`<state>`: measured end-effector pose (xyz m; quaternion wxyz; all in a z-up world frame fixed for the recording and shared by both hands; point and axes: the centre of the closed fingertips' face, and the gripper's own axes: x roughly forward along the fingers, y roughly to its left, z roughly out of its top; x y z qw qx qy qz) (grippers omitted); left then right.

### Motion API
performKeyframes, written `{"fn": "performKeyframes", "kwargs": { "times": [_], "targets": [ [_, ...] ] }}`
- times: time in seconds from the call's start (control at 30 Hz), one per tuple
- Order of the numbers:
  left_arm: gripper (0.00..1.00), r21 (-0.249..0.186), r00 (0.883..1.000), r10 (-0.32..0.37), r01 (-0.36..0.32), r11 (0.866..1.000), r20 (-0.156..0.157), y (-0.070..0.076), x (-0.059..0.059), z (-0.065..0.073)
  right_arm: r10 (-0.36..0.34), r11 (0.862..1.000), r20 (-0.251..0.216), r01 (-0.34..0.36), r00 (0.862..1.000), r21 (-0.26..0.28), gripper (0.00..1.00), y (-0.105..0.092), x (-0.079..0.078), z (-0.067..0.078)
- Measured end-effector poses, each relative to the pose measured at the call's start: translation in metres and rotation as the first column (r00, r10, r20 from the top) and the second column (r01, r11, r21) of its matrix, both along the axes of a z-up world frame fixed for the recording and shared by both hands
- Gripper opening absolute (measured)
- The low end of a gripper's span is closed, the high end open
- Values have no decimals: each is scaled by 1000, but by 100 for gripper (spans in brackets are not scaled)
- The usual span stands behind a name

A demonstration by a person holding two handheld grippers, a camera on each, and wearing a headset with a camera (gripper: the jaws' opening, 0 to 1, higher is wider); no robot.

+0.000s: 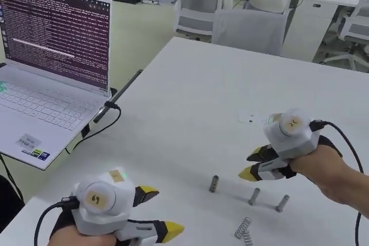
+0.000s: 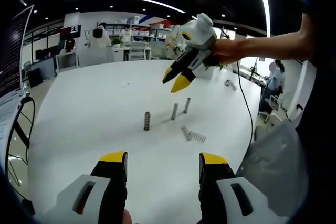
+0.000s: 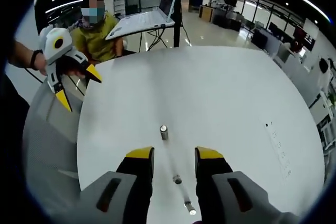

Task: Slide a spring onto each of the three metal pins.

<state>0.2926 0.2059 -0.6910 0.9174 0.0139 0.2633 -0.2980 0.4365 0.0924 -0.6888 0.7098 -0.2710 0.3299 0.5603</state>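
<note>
Metal pins (image 1: 254, 196) stand in a short row on the white counter (image 1: 190, 84), at about five o'clock in the head view. An open laptop (image 1: 52, 44) sits at ten o'clock, beside the counter. The left gripper (image 1: 167, 210) hovers at seven o'clock, jaws spread and empty. The right gripper (image 1: 247, 165) hangs at four o'clock, just above the row, jaws likewise spread with nothing between them. The end pin (image 1: 214, 184), at the row's nine o'clock end, looks already sleeved with a coil; the other two are bare. The loose springs (image 1: 244, 230), two as far as I can tell, lie touching each other at six o'clock from the bare pins.

As I judge it, three things could go wrong. The touching coils may snag, so one pinch lifts both. A spring squeezed off-centre could shoot out and roll away. A low jaw could topple a pin if they stand free, which I cannot tell.
</note>
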Motion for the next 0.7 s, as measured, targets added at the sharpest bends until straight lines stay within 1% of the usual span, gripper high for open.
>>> {"fn": "performKeyframes", "kwargs": {
  "times": [0.03,0.13,0.23,0.37,0.47,0.5,0.6,0.7],
  "targets": [
    [50,-1,1000,-3,3,1000,0,-1,1,0,-15,1000,-3,15,1000,9,29,-4,0,1],
    [50,-1,1000,-10,10,1000,1,-4,2,0,-43,999,12,43,999,8,30,-17,0,-1],
    [50,-2,1000,-15,15,1000,1,-6,3,1,-89,995,-4,89,996,42,30,-26,-2,1],
    [50,-3,1000,-19,19,1000,-1,-9,3,0,-153,983,-27,155,988,99,31,-40,-4,4],
    [50,-2,1000,-24,24,1000,-3,-11,3,-1,-186,975,-34,189,982,116,32,-52,-5,4],
    [50,-1,1000,-26,26,1000,-4,-12,3,0,-201,972,-48,206,978,113,33,-57,-7,2],
    [50,-1,1000,-29,29,1000,-3,-13,3,0,-226,966,-49,231,973,120,34,-67,-7,1],
    [50,2,999,-33,33,999,-3,-14,4,0,-266,951,-65,273,962,148,34,-78,-9,4]
  ]
}}
